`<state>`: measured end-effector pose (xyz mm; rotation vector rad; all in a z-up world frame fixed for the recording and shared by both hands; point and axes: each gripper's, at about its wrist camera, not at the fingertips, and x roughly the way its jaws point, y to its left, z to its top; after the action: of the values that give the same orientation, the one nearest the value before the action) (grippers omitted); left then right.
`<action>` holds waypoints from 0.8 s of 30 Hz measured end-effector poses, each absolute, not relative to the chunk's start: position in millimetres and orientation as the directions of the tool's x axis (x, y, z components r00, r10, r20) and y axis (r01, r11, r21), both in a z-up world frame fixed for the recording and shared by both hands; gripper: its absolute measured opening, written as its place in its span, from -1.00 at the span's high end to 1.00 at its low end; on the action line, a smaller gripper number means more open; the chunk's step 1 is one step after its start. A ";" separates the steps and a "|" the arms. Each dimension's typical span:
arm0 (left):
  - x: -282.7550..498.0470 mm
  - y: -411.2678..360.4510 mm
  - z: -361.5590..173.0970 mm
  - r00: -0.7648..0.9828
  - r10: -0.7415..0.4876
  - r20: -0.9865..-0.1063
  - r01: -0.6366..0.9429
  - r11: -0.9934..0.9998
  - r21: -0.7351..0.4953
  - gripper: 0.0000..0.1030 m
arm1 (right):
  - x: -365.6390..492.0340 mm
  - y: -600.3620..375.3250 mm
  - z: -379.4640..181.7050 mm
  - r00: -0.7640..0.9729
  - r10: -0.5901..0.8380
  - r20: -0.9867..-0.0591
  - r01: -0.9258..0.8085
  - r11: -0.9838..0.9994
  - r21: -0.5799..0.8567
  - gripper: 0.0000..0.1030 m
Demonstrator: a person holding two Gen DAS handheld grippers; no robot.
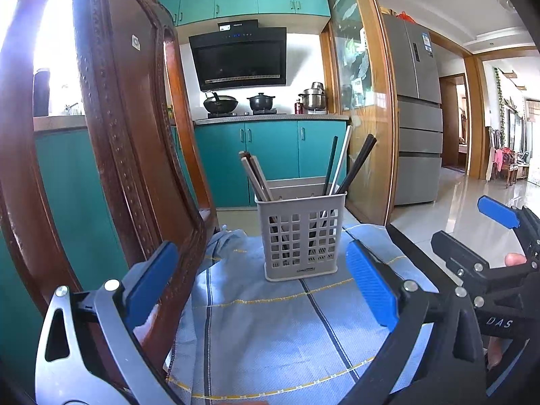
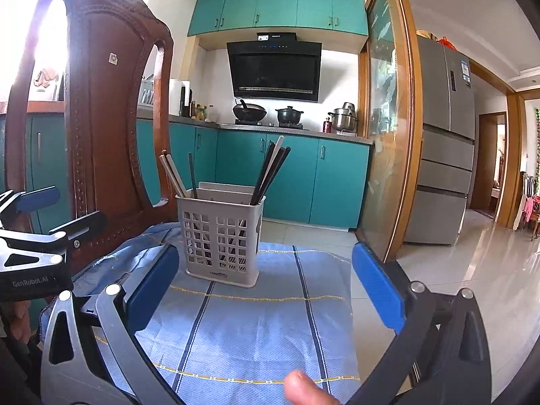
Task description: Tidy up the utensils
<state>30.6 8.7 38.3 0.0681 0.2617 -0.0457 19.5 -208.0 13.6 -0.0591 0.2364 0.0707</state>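
Observation:
A grey slotted utensil holder (image 1: 301, 236) stands upright on a blue striped cloth (image 1: 270, 324). Several chopsticks (image 1: 256, 177) lean in it: pale ones on the left, dark ones and a white one (image 1: 351, 163) on the right. My left gripper (image 1: 263, 287) is open and empty, just short of the holder. My right gripper (image 2: 266, 290) is open and empty, also short of the holder (image 2: 221, 236), which shows with its chopsticks (image 2: 270, 173). The right gripper also shows at the right edge of the left wrist view (image 1: 472, 236).
A carved wooden chair back (image 1: 128, 155) rises close on the left, touching the cloth's edge; it also shows in the right wrist view (image 2: 98, 128). The cloth (image 2: 256, 320) ends at a drop to the tiled floor (image 2: 472, 270) on the right. Teal kitchen cabinets (image 1: 270, 158) stand behind.

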 end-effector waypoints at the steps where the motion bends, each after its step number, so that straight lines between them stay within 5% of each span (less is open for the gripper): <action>1: 30.3 8.7 38.5 0.965 -0.035 -0.258 0.053 0.997 0.061 -0.93 | 19.1 -208.3 13.3 0.970 0.063 -0.235 -0.076 0.996 -0.048 -0.94; 24: 29.2 8.4 36.0 0.965 -0.044 -0.259 0.064 0.996 0.066 -0.93 | 18.0 -211.5 13.9 0.972 0.063 -0.228 -0.069 0.997 -0.017 -0.94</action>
<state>29.2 8.4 36.0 0.0745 0.2602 -0.0546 18.0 -211.5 13.9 -0.0249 0.2297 0.0667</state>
